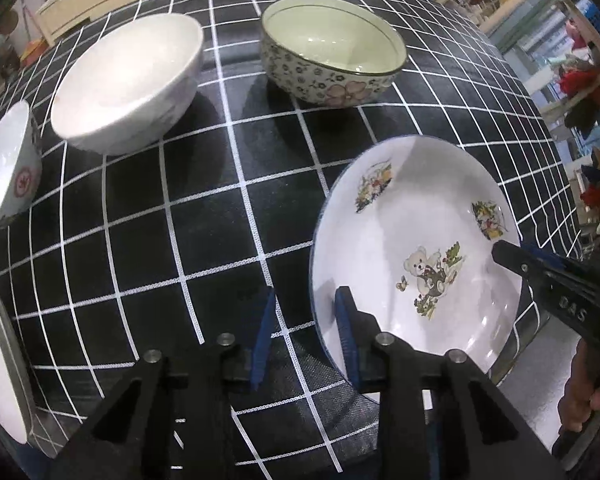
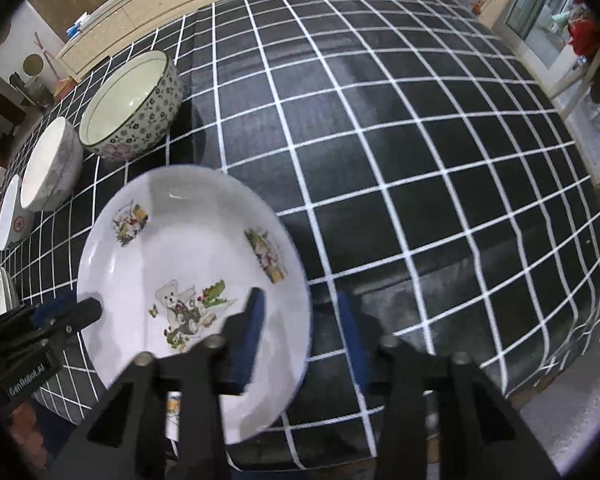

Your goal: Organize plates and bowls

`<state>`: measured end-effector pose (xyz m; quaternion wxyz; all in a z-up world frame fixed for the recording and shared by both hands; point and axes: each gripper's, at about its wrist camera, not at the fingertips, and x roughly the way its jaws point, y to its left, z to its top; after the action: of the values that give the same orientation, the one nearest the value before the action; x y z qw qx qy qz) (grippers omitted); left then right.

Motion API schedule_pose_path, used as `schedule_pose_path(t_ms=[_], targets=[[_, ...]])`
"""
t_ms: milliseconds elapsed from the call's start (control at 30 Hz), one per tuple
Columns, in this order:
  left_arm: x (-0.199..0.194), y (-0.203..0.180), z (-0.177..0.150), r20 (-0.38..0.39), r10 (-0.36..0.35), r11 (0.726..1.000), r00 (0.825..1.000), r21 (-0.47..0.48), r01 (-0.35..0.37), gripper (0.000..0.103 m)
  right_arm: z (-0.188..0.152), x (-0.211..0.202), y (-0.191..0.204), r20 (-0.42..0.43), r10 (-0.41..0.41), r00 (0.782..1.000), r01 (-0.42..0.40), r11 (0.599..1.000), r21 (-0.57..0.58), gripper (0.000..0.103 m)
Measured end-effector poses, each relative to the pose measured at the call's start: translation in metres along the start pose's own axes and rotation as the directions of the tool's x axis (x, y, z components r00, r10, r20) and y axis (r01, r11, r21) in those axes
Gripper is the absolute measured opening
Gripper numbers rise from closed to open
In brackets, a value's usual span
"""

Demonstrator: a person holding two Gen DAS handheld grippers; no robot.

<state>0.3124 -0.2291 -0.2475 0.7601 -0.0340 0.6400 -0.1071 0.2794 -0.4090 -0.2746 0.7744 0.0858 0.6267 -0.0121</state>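
Plates and bowls lie unstacked ahead; left tool and right tool, both apart, straddle one plate's rim.

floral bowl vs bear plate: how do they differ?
The floral bowl is deep with steep walls; the bear plate is wide and shallow. The bowl's pattern covers its outside, with a plain cream inside; the plate's bear pictures sit on its white inner face. The bowl stands untouched; the plate's rim sits between the fingers of both hand-held grippers. Both are on the checked tablecloth.
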Motion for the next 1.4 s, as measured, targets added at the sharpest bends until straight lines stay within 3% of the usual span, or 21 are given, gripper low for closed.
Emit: schedule_pose_path(t_ms=[100,367,1033,1267,1400], targets=[[0.0,-0.006,0.0,0.006,0.01,1.0,1.0,0.024,-0.01,0.023,-0.002,0.004,0.003,0.003,0.007,1.0,-0.007,1.0,-0.008,0.026],[-0.003,0.001,-0.006,0.017,0.048,0.999,0.999,0.014,-0.049,0.012,-0.019,0.0,0.03,0.012,-0.006,1.0,0.007,0.996,-0.086,0.026],[-0.035,0.14,-0.056,0.012,0.103,0.983,0.995,-0.157,-0.1,0.012,-0.048,0.007,0.163,-0.018,0.037,0.999,-0.04,0.951,-0.306,0.026],[-0.04,0.172,-0.068,0.012,0.121,0.977,0.993,-0.18,-0.117,0.013,-0.057,0.006,0.179,-0.02,0.04,0.999,-0.044,0.942,-0.333,0.026],[-0.041,0.181,-0.071,0.017,0.102,0.978,0.995,-0.187,-0.097,0.013,-0.045,0.01,0.176,-0.026,0.019,0.999,-0.027,0.943,-0.331,0.027]])
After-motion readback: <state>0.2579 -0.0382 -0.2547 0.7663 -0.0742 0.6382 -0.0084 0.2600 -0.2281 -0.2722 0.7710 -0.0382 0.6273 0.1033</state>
